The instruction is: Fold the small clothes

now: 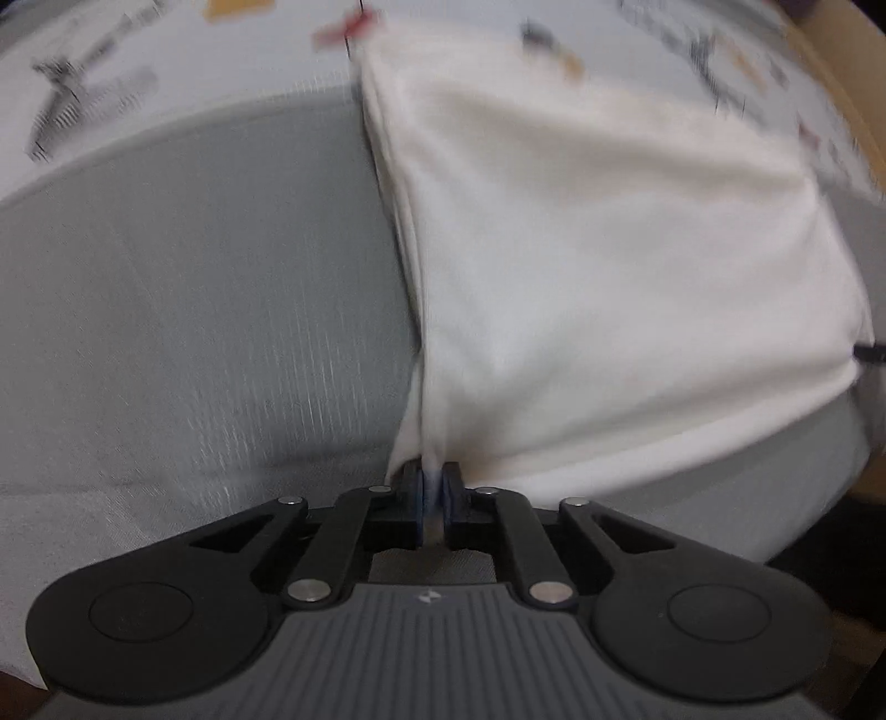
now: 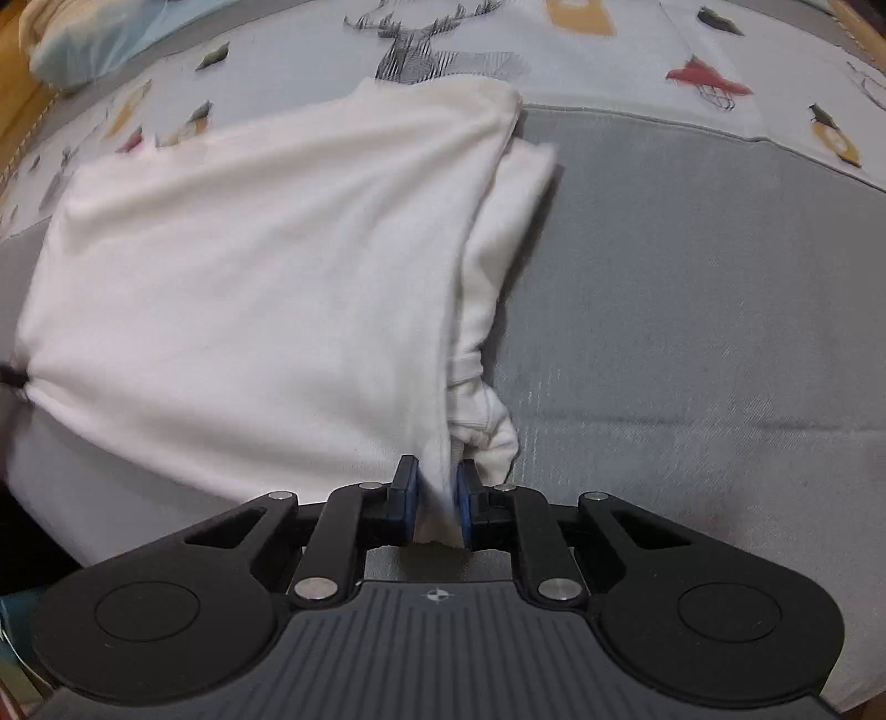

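A white garment point(image 1: 609, 266) lies spread on a grey bed surface point(image 1: 194, 310). My left gripper point(image 1: 434, 487) is shut on the garment's near left corner, with the cloth pinched between the blue pads. In the right wrist view the same white garment point(image 2: 266, 288) stretches to the left, and my right gripper point(image 2: 437, 498) is shut on its near right corner. A folded sleeve point(image 2: 498, 266) lies bunched along the garment's right edge. At the far left edge of the right wrist view, the left gripper's dark tip point(image 2: 11, 376) holds the other corner.
A patterned sheet point(image 2: 609, 50) with deer and small coloured shapes covers the far part of the bed. A pale blue pillow point(image 2: 99, 39) lies at the far left corner. Wooden bed edges point(image 1: 853, 111) show at the sides. Bare grey cover point(image 2: 692, 304) extends right of the garment.
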`<state>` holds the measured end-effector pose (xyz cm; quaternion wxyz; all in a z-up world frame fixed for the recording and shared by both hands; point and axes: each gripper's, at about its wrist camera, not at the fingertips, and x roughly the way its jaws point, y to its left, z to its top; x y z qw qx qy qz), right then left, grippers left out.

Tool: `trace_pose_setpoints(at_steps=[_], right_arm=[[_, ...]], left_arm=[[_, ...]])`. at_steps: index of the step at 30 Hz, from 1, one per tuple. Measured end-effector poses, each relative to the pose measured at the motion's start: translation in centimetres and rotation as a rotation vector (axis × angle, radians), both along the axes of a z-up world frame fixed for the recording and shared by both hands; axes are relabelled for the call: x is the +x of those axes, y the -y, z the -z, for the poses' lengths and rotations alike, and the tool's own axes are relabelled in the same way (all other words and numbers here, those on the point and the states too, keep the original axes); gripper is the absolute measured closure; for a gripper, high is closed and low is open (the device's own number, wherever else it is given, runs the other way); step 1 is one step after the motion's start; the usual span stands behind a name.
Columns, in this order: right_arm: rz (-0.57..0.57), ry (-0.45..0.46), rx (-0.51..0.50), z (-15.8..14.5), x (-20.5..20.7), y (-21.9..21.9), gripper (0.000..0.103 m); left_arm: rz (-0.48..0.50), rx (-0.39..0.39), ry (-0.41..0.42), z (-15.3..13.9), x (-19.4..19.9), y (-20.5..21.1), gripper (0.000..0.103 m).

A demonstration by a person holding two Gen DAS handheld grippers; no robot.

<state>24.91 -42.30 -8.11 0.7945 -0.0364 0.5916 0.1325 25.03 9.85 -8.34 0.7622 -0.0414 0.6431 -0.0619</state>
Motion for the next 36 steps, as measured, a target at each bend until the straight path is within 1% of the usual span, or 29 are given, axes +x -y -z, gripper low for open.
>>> trace_pose_setpoints(at_steps=[1,2,3,4,5,7,8,9,10,11,12,13,14,16,17,18,19,20,21,23,26,28,30,31,33,34,36], right_arm=[[0.022,0.020,0.016,-0.5,0.1,0.1,0.085],[0.038,0.043,0.029,-1.1,0.2,0.1,0.085],[0.049,0.086,0.032,-2.0,0.2,0.2,0.085],[0.059,0.128,0.028,-2.8,0.1,0.3,0.085],[0.069,0.155,0.036,-3.3,0.1,0.5,0.085],[0.092,0.174,0.084,-4.0,0.3,1.2,0.083],[0.096,0.170,0.099,-3.9,0.3,1.2,0.083],[0.088,0.159,0.097,-3.3,0.4,1.2,0.083],[0.064,0.141,0.068,-2.3,0.3,0.8,0.083],[0.036,0.123,0.009,-1.3,0.0,0.2,0.082],[-0.018,0.103,-0.075,0.0,-0.4,-0.6,0.071],[-0.061,0.115,-0.124,0.4,-1.0,-1.1,0.065],[-0.081,0.143,-0.146,0.2,-1.3,-1.4,0.065],[-0.047,0.174,-0.140,-0.9,-1.2,-1.1,0.065],[-0.027,0.196,-0.150,-1.5,-1.2,-1.0,0.065],[-0.008,0.223,-0.171,-2.1,-1.3,-1.0,0.065],[0.012,0.256,-0.201,-2.8,-1.4,-1.1,0.065],[0.039,0.294,-0.226,-3.7,-1.6,-1.3,0.065],[0.062,0.326,-0.228,-4.7,-1.8,-1.6,0.065],[0.095,0.392,-0.172,-7.1,-2.4,-2.2,0.065],[0.083,0.490,-0.112,-10.3,-4.4,-4.0,0.064],[0.064,0.553,-0.075,-12.0,-6.4,-5.7,0.063],[0.049,0.589,-0.027,-13.0,-8.0,-7.3,0.060],[0.040,0.599,-0.007,-13.1,-8.9,-8.0,0.058],[0.024,0.613,0.011,-12.6,-10.5,-9.2,0.058],[0.011,0.621,0.014,-11.8,-11.2,-9.8,0.058],[0.025,0.623,0.002,-10.2,-12.6,-10.6,0.058]], left_arm=[[-0.004,-0.005,0.045,-1.1,0.0,0.0,0.086],[-0.005,-0.016,0.087,-2.0,0.0,0.0,0.080],[-0.005,-0.039,0.116,-2.7,0.0,0.0,0.078],[-0.005,-0.060,0.123,-2.9,-0.2,0.1,0.078],[0.000,-0.073,0.115,-2.7,-0.2,0.2,0.078],[0.024,-0.071,0.069,-0.9,0.3,0.8,0.078],[0.035,-0.046,0.015,0.6,0.1,1.0,0.078],[0.051,0.020,-0.057,2.3,0.1,1.2,0.073],[0.066,0.063,-0.076,2.9,0.1,1.3,0.072],[0.064,0.071,-0.064,2.7,0.3,1.7,0.071],[0.031,0.071,-0.041,1.9,0.6,1.9,0.072],[-0.002,0.059,-0.008,1.0,0.7,2.0,0.072],[-0.020,0.046,0.031,-0.1,0.7,2.2,0.071],[-0.047,0.050,0.105,-2.1,0.4,2.8,0.068],[-0.049,0.064,0.140,-3.1,0.1,3.2,0.063],[-0.046,0.077,0.174,-3.9,-0.5,3.7,0.055],[-0.045,0.094,0.215,-5.0,-1.0,4.1,0.050],[-0.043,0.111,0.259,-6.2,-1.6,4.6,0.041],[-0.042,0.115,0.292,-7.2,-2.4,4.9,0.035],[-0.053,0.101,0.360,-9.5,-3.8,5.0,0.031],[-0.046,0.092,0.469,-12.6,-6.0,5.8,0.019],[-0.020,0.121,0.556,-14.0,-8.2,6.0,0.018],[-0.004,0.159,0.644,-14.1,-10.2,6.6,0.017],[-0.013,0.175,0.680,-13.7,-11.2,6.7,0.017],[-0.052,0.189,0.693,-13.3,-12.1,6.9,0.017],[-0.053,0.188,0.731,-13.2,-12.6,7.1,0.017],[-0.051,0.184,0.756,-13.0,-12.9,7.2,0.017]])
